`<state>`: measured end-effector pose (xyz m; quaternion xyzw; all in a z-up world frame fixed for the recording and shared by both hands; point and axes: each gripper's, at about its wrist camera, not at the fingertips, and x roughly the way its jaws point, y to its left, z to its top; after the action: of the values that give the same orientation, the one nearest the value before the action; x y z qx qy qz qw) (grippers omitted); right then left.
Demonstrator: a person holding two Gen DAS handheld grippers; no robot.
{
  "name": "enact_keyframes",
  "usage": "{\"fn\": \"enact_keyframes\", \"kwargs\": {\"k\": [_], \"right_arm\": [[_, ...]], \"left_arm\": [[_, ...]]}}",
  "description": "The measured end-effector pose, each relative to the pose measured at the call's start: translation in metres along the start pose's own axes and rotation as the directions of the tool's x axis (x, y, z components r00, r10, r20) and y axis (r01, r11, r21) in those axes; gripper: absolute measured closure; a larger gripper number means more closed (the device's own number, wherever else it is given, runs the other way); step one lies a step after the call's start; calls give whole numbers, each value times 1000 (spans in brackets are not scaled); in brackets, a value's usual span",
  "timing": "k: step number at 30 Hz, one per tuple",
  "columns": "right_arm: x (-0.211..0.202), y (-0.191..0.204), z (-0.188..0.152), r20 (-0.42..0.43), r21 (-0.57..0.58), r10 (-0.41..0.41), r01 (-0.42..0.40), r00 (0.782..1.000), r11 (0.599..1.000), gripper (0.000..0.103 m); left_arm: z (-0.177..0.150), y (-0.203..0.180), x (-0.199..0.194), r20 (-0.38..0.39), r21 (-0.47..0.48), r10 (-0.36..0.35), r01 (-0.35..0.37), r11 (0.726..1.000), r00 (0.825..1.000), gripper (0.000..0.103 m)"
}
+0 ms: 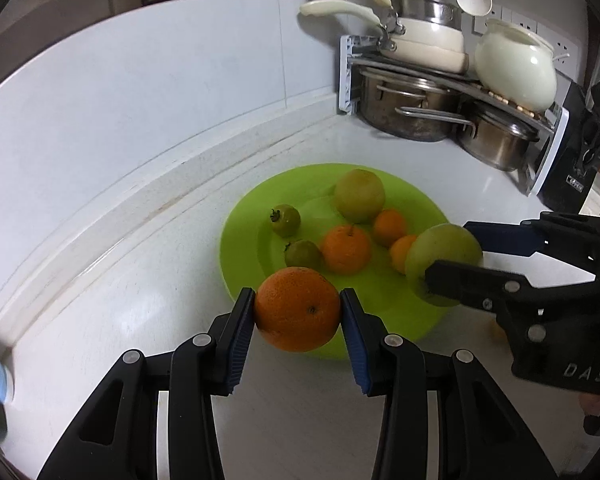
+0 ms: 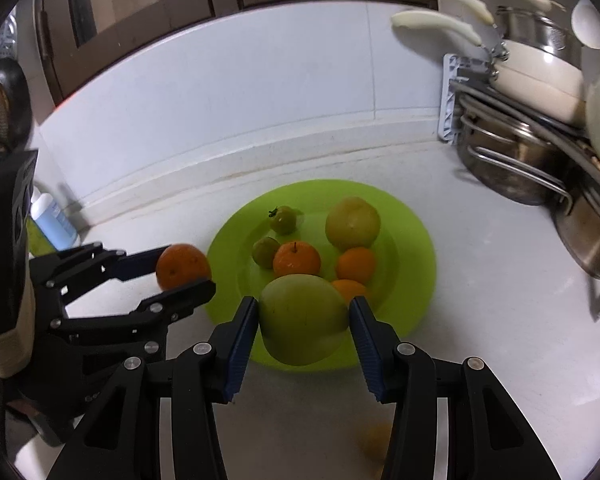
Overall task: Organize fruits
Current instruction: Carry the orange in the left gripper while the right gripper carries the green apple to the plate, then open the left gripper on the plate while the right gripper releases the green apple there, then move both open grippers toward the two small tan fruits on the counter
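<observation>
White countertop (image 1: 300, 420): your left gripper (image 1: 298, 312) clamps an orange (image 1: 297, 309), right gripper (image 2: 303, 318) a green apple (image 2: 303, 318); lower each onto the green plate's (image 2: 416, 256) near rim before releasing.

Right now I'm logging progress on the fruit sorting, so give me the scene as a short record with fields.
surface: white countertop
plate: green plate
left gripper: shut on a large orange, at the plate's near-left edge
right gripper: shut on a large green fruit, over the plate's near rim
fruit on plate: one large green, three oranges, two small green with stems
back right: pot rack with steel and cream pots
</observation>
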<state>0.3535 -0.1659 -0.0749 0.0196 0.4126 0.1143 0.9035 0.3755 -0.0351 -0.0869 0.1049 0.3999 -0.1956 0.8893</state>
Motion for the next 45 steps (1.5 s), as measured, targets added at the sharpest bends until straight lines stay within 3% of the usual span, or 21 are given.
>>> {"fn": "enact_keyframes", "kwargs": {"k": [8, 16, 21, 35, 45], "right_arm": [[25, 0, 2, -49, 2, -23, 23, 999, 1000, 55], [34, 3, 7, -48, -14, -11, 10, 999, 1000, 55], [30, 4, 12, -26, -9, 2, -2, 1000, 1000, 53], [-52, -5, 0, 129, 8, -107, 107, 986, 994, 51], [-111, -23, -40, 183, 61, -218, 210, 959, 976, 51]], "left_arm": [[4, 4, 27, -21, 75, -30, 32, 997, 999, 61], [6, 9, 38, -31, 72, -72, 74, 995, 997, 60], [10, 11, 28, 4, 59, -59, 58, 997, 998, 50], [12, -16, -52, 147, 0, -41, 42, 999, 988, 40], [-4, -65, -89, 197, 108, -100, 80, 991, 975, 39]]}}
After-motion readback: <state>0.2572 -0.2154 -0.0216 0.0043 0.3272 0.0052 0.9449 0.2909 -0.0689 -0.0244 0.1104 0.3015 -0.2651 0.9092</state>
